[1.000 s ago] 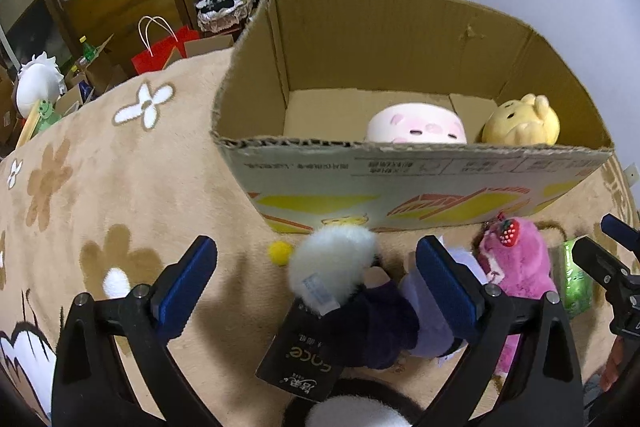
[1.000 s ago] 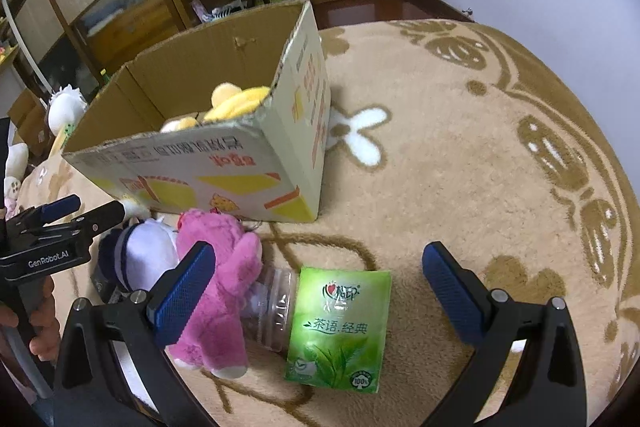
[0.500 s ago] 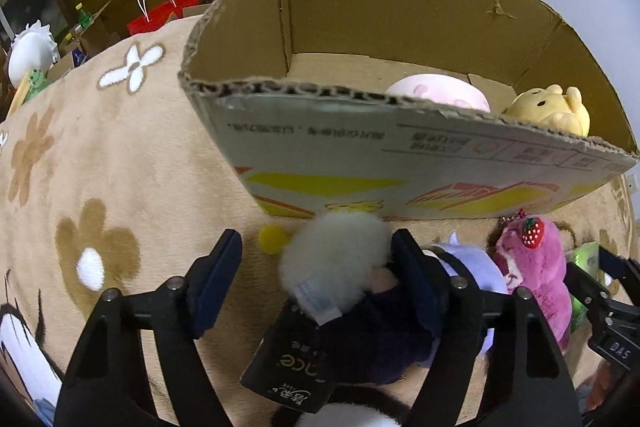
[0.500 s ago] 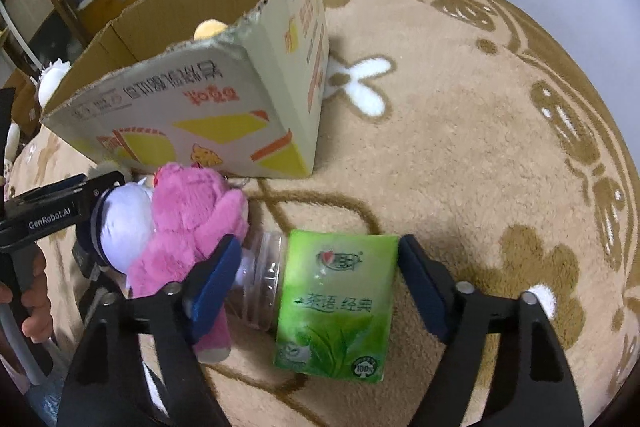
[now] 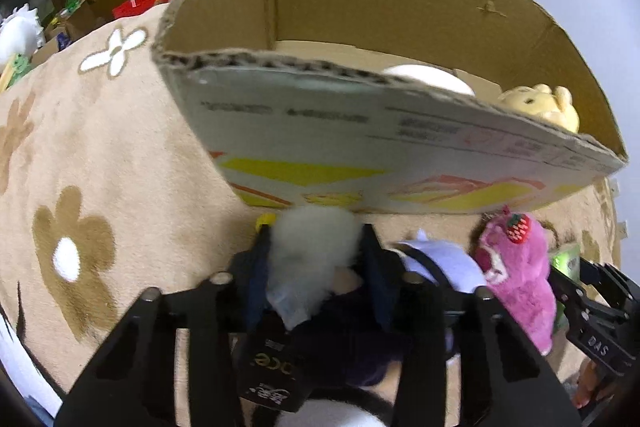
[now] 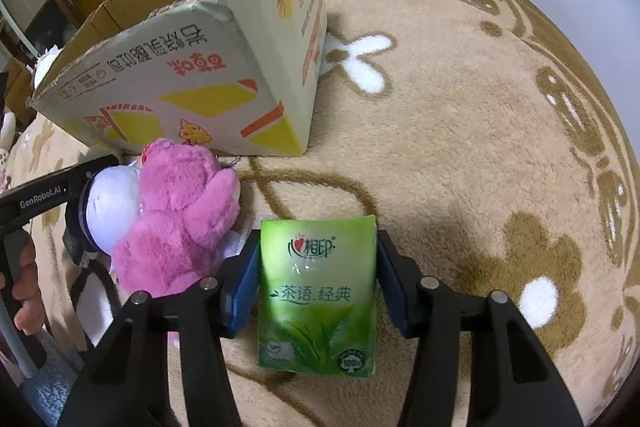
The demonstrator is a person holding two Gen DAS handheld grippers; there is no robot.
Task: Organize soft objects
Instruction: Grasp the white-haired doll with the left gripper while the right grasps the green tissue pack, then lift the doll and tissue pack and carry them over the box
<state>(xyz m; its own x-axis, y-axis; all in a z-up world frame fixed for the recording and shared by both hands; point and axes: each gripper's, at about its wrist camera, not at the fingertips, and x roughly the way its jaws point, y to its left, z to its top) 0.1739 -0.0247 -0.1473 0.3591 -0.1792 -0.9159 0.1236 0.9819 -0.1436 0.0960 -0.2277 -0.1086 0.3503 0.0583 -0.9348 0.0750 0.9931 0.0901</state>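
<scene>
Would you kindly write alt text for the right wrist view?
The right tool is shut on a green tissue pack lying on a beige flowered rug. A pink plush bear sits left, before a cardboard box.

- The cardboard box (image 6: pixel 208 75) is plain brown inside and pale grey-white outside, with yellow and orange angular shapes, red-orange characters and dark print.
- Just beside the box's front wall, the plush bear (image 6: pixel 180 223) is bright pink; a red strawberry (image 5: pixel 517 227) with green leaves sits on its head.
- Near the box's right front corner, the tissue pack (image 6: pixel 317 291) is green with tea-leaf artwork and darker green lettering.
- Under the box, the carpet (image 6: pixel 460 131) is beige with brown-and-white flowers.
- Inside the box, the small plush (image 5: pixel 540 105) is pale yellow.
- The pads (image 6: pixel 242 291) flanking the pack are blue on black arms.
</scene>
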